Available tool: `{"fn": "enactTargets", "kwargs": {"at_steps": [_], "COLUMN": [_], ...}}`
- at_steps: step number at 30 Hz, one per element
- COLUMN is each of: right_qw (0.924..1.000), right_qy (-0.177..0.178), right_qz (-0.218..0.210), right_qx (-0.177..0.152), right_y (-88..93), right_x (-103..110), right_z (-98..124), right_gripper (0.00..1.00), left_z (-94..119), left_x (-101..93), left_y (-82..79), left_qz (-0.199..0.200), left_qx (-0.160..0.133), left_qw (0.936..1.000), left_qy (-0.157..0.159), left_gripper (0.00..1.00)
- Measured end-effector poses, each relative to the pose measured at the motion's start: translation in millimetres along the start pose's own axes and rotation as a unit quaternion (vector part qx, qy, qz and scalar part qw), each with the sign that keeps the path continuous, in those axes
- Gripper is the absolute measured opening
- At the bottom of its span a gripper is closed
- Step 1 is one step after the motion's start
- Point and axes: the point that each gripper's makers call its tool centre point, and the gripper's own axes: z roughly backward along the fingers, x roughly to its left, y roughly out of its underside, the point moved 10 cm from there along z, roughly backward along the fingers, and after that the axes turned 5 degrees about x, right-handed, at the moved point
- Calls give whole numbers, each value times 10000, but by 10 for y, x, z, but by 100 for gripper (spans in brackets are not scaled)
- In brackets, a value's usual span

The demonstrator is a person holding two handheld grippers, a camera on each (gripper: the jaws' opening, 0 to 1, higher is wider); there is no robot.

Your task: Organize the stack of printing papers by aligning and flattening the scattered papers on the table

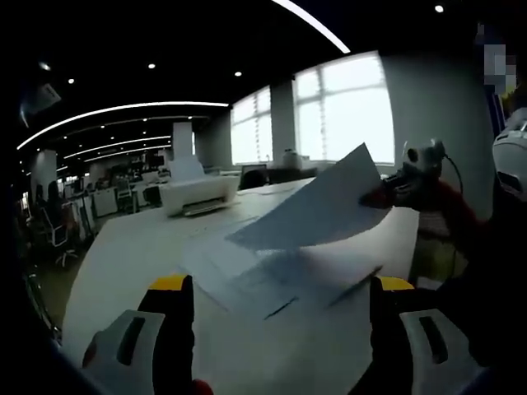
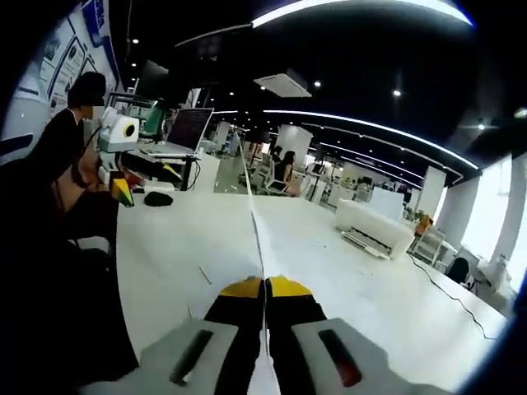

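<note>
We read no legible writing. Our right gripper (image 2: 264,290) pinches one paper sheet (image 1: 317,206) edge-on — lifted over the scattered papers (image 1: 272,276) on the white table (image 1: 140,247). Our left gripper (image 1: 276,288) gapes wide, apparently empty. Far left sits a printer (image 1: 198,194).

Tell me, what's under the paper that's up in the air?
Under the lifted sheet, held by the right gripper, more papers lie scattered on the white table. What's beneath them is hidden.
</note>
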Motion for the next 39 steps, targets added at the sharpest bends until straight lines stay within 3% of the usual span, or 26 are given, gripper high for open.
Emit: {"fn": "enactTargets", "kwargs": {"at_steps": [16,39], "right_qw": [9992,9981], "right_qy": [79,136], "right_qz": [349,544], "right_qx": [-191,-240], "right_y": [-298,-474], "right_x": [-37,-106], "right_z": [138,221], "right_gripper": [0,0], "left_z": [-7,38], "left_x": [-48,-59], "left_y": [-71,-132], "left_qz": [-172,-237], "left_qx": [-164,-244], "left_qw": [9997,9994], "left_qy": [47,49], "left_gripper": [91,91]}}
